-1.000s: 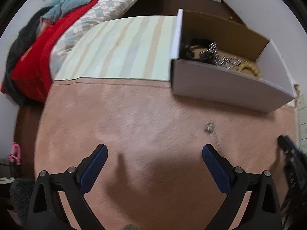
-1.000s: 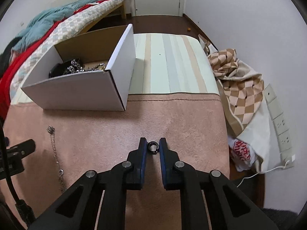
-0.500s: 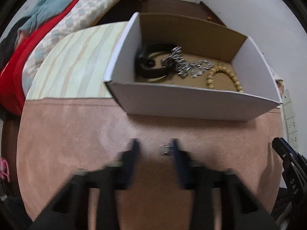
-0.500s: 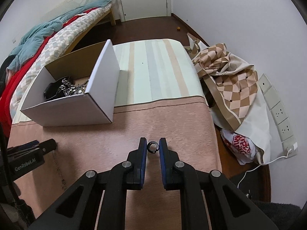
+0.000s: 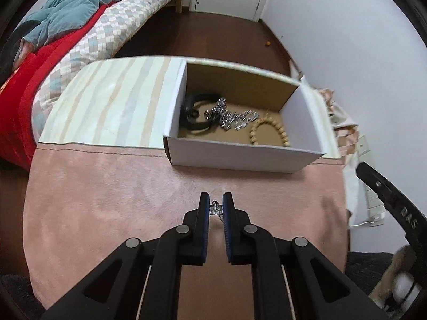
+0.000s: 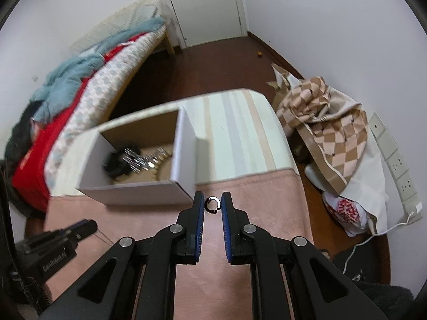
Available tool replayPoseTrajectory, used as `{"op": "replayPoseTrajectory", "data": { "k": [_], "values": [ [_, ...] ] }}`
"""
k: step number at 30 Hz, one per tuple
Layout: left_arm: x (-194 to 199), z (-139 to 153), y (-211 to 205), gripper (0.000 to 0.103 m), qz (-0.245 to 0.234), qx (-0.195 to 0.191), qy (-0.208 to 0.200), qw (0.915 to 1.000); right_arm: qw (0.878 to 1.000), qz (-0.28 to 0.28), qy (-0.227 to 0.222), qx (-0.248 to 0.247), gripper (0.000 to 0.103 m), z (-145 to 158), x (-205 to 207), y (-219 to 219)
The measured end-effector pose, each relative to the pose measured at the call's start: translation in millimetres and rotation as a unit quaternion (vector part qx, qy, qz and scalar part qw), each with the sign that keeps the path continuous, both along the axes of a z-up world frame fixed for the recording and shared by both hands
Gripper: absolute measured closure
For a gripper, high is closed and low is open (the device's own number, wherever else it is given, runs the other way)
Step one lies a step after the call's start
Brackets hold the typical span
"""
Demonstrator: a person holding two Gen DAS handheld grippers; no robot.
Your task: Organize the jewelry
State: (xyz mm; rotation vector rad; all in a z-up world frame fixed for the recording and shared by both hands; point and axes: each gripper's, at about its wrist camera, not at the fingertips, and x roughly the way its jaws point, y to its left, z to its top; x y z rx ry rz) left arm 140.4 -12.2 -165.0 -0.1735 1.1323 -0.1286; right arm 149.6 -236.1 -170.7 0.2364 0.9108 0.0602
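Observation:
My left gripper (image 5: 215,208) is shut on a silver pendant with a thin chain (image 5: 215,209), held above the pink mat (image 5: 106,200), short of the white cardboard box (image 5: 240,157). The box holds a black band (image 5: 196,114), a silver chain (image 5: 232,116) and a beaded bracelet (image 5: 269,130). My right gripper (image 6: 212,204) is shut on a small dark ring (image 6: 212,204), held just right of the box's near corner (image 6: 184,186). The left gripper also shows in the right wrist view (image 6: 57,242).
The mat and a striped cloth (image 5: 112,106) cover a low table. A bed with red and teal bedding (image 5: 53,40) lies to the left. A checkered cloth (image 6: 328,133), a bag (image 6: 347,210) and wall sockets (image 6: 395,165) are on the right.
My left gripper closed from wide open onto the pendant chain and lifted it off the mat. My right gripper, still holding the ring, rose and moved toward the box.

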Motion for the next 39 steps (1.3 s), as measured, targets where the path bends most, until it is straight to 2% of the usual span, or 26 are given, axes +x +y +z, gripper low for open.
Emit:
{"op": "replayPoseTrajectory", "data": {
  "k": [9,15,18,22,27,31,35,37,39],
  "values": [
    [0,74,7,0.096,-0.017,-0.042,-0.055,0.9974,0.998,0.032,-0.026,0.045,0.090,56,9,15],
    [25,132,7,0.096,-0.037,-0.072,-0.098,0.9919,0.996,0.053,-0.038,0.067,0.090,88,37,20],
    [42,143,6,0.096,-0.045,-0.068,-0.110,0.9906,0.995,0.066,-0.034,0.069,0.090,95,59,25],
    [72,119,2,0.096,-0.050,-0.068,-0.073,0.9938,0.994,0.083,-0.007,0.067,0.090,86,87,33],
    [96,62,-1,0.096,-0.037,-0.054,-0.013,0.9978,0.992,0.097,0.053,0.062,0.090,49,121,42],
    [106,28,-3,0.096,-0.032,-0.048,0.027,0.9980,0.989,0.106,0.096,0.051,0.090,19,138,46],
    [118,3,2,0.093,0.007,-0.015,0.086,0.9962,0.984,0.114,0.137,0.030,0.089,-9,150,52],
    [120,0,3,0.087,0.014,-0.001,0.091,0.9958,0.980,0.121,0.155,0.012,0.089,-20,155,55],
    [119,4,4,0.070,0.019,0.023,0.079,0.9965,0.979,0.119,0.166,0.005,0.089,-26,157,56]
  ]
}}
